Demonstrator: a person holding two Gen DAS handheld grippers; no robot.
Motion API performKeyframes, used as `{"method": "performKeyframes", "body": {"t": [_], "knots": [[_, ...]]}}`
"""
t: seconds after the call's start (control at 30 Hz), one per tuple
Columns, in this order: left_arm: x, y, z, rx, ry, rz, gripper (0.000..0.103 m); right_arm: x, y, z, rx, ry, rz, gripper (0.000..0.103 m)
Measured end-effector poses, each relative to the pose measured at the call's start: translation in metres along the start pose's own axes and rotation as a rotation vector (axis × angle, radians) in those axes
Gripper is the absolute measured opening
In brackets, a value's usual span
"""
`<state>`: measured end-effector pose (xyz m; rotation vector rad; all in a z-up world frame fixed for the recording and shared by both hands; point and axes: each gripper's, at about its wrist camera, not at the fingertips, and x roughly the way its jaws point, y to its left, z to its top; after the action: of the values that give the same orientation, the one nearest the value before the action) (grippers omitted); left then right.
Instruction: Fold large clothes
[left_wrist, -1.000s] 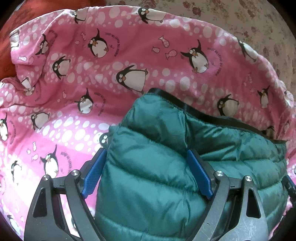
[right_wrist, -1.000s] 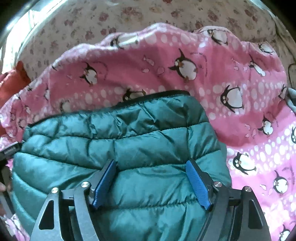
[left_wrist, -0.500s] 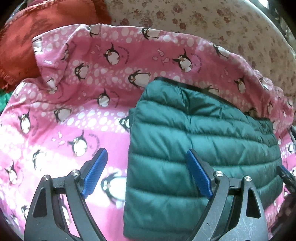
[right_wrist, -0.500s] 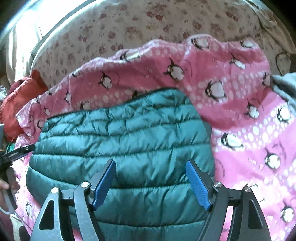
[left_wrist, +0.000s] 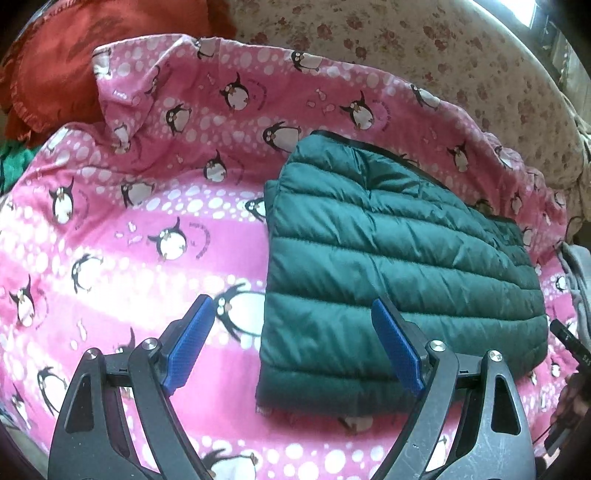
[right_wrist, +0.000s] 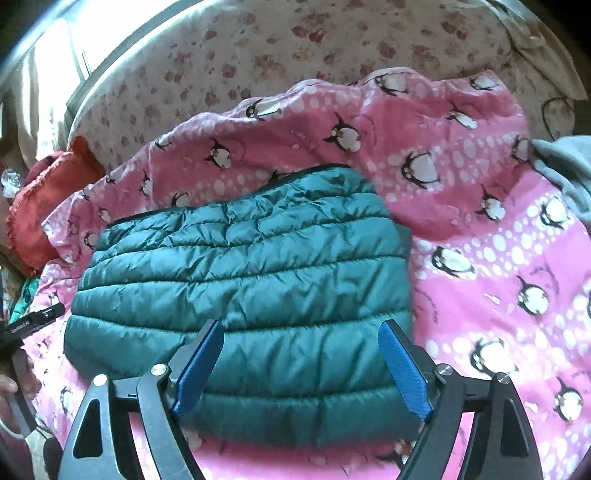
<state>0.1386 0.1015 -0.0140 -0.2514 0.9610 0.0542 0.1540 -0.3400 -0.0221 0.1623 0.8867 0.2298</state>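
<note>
Looks like we're done folding the jacket (left_wrist: 388, 266): left gripper (left_wrist: 291, 347) wide open and empty, right gripper (right_wrist: 301, 369) opening, nothing held; next garment.

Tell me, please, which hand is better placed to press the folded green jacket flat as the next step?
Probably the right. The right gripper hovers over the middle of the folded green jacket, jaws opening and empty. The left gripper is open and straddles the jacket's side edge, half over the pink blanket.
</note>
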Motion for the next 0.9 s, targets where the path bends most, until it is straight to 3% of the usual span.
{"method": "performKeyframes", "body": {"t": [0.13, 0.47, 0.6, 0.73, 0.9], "knots": [[0.000, 0.006, -0.008, -0.027, 0.018, -0.035, 0.088, -0.006, -0.013, -0.007, 0.031, 0.010, 0.000, 0.085], [0.037, 0.035, -0.017, -0.254, 0.149, -0.292, 0.087, 0.019, -0.046, -0.010, 0.196, 0.061, 0.102, 0.094], [0.053, 0.037, -0.019, -0.298, 0.176, -0.360, 0.088, 0.039, -0.052, -0.007, 0.220, 0.090, 0.144, 0.098], [0.061, 0.034, -0.016, -0.295, 0.166, -0.383, 0.097, 0.057, -0.059, -0.005, 0.239, 0.110, 0.178, 0.099], [0.074, 0.021, -0.007, -0.272, 0.145, -0.351, 0.102, 0.078, -0.065, -0.003, 0.285, 0.142, 0.266, 0.102]]}}
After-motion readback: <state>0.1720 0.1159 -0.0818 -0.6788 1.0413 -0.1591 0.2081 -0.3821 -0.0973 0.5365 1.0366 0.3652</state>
